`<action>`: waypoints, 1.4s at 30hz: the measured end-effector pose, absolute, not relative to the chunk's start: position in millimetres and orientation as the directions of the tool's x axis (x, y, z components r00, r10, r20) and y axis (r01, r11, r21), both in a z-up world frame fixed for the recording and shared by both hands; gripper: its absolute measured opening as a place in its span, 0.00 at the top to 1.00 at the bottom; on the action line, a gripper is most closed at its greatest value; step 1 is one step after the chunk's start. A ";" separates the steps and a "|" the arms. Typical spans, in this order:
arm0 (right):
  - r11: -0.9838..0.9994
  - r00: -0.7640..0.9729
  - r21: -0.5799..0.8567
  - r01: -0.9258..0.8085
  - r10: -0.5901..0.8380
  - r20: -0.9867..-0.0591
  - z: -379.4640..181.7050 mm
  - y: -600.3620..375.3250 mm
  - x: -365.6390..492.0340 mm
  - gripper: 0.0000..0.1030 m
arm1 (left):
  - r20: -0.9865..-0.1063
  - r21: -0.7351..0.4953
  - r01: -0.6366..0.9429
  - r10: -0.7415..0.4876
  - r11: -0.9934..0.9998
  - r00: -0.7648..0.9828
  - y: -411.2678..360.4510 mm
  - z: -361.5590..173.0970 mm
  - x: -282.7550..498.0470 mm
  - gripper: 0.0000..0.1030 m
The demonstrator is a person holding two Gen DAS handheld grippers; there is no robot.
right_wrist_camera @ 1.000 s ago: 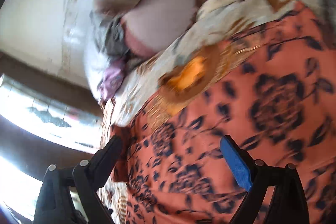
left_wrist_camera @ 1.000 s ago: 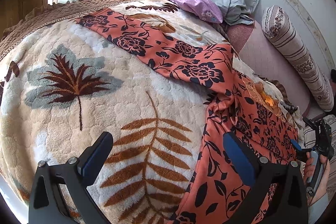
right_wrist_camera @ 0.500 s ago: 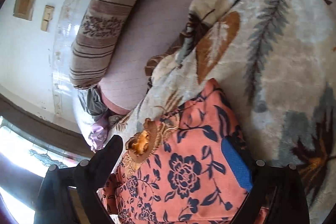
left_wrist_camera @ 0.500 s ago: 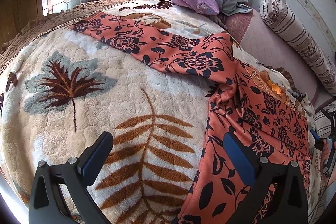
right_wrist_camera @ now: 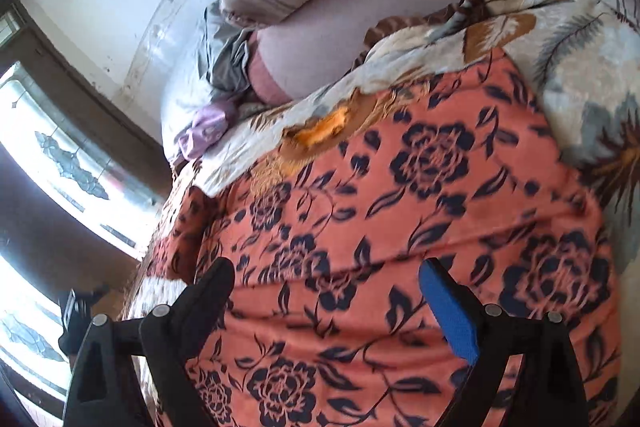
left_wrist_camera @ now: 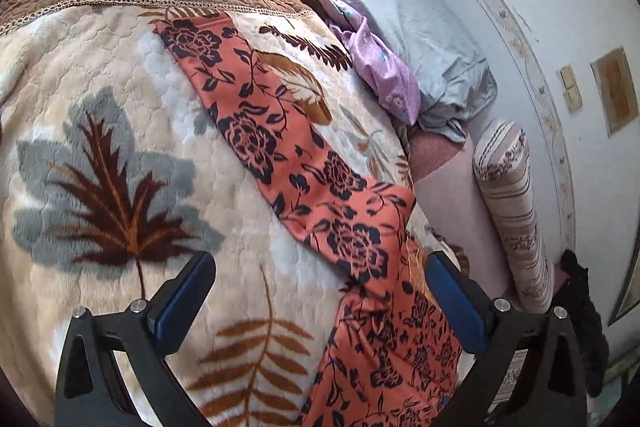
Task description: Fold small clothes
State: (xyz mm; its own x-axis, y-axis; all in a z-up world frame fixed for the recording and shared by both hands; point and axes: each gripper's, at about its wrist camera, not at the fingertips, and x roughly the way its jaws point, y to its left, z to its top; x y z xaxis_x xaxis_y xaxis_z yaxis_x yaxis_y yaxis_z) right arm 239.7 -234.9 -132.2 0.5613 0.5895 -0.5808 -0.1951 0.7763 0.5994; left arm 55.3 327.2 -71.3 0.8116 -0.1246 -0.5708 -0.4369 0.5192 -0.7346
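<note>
Left gripper [left_wrist_camera: 320,291] swung toward headboard, right gripper [right_wrist_camera: 326,293] back over floral trousers [right_wrist_camera: 420,267]

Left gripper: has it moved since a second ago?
Yes. The left gripper has swung right and toward the headboard end: the striped bolster and grey pillow now sit nearer centre, and the floral trousers run steeper.

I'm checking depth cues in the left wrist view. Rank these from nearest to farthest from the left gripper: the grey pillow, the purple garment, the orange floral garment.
1. Orange floral garment: nearest, running between the open left gripper fingers and away up the blanket.
2. Purple garment: farther, upper centre-right, at the blanket's far edge.
3. Grey pillow: farthest, behind the purple garment, against the wall.
</note>
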 end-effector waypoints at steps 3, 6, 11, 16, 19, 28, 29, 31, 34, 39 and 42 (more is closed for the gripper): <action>0.793 0.522 0.586 -0.167 0.575 -0.630 -167.5 -219.7 231.0 0.08 | -0.576 -0.745 -0.485 -0.076 0.458 0.814 375.6 -73.8 78.1 0.00; 0.803 0.563 0.562 -0.197 0.562 -0.606 -170.1 -219.6 223.1 0.08 | -0.601 -0.737 -0.529 -0.048 0.421 0.798 417.9 -83.2 103.5 0.00; 0.808 0.562 0.555 -0.199 0.558 -0.611 -171.5 -218.6 223.7 0.07 | -0.644 -0.723 -0.585 -0.054 0.368 0.763 454.1 -110.4 131.3 0.09; 0.810 0.567 0.552 -0.199 0.555 -0.609 -172.4 -217.0 224.1 0.07 | -0.657 -0.702 -0.611 -0.004 0.366 0.753 469.4 -116.0 143.1 0.22; 0.809 0.568 0.553 -0.199 0.555 -0.608 -173.3 -217.5 223.8 0.07 | -0.757 -0.589 -0.712 0.047 0.383 0.652 480.2 -120.9 151.6 0.91; 0.790 0.577 0.581 -0.198 0.572 -0.582 -175.6 -221.8 223.1 0.07 | -0.627 -0.417 -0.542 0.201 0.729 0.753 381.5 13.8 150.0 0.96; 0.786 0.578 0.585 -0.198 0.576 -0.578 -175.8 -222.8 223.0 0.07 | -0.577 -0.420 -0.474 0.176 0.774 0.798 355.9 39.5 149.9 0.96; 0.780 0.580 0.593 -0.199 0.581 -0.571 -175.6 -224.4 222.5 0.07 | -0.488 -0.432 -0.326 0.086 0.841 0.868 301.6 85.5 156.3 0.96; 0.767 0.584 0.610 -0.200 0.593 -0.554 -175.3 -228.1 221.8 0.07 | -0.393 -0.415 -0.104 -0.075 0.904 0.916 205.5 131.9 166.4 0.96; 0.743 0.588 0.639 -0.201 0.613 -0.528 -175.3 -233.4 220.1 0.07 | -0.403 -0.366 0.178 -0.328 0.914 0.855 48.4 140.3 196.4 0.95; 0.731 0.589 0.652 -0.201 0.622 -0.516 -174.9 -235.4 219.3 0.07 | -0.491 -0.362 0.242 -0.405 0.900 0.772 -22.1 107.9 220.8 0.95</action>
State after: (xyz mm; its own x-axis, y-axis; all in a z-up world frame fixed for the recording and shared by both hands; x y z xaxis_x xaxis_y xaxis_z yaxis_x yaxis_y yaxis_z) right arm 219.3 -235.4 -174.9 0.5891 0.6219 -0.5159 -0.2010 0.7311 0.6519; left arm 220.8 -22.1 107.9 0.7716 -0.4048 -0.4907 0.2421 0.9002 -0.3619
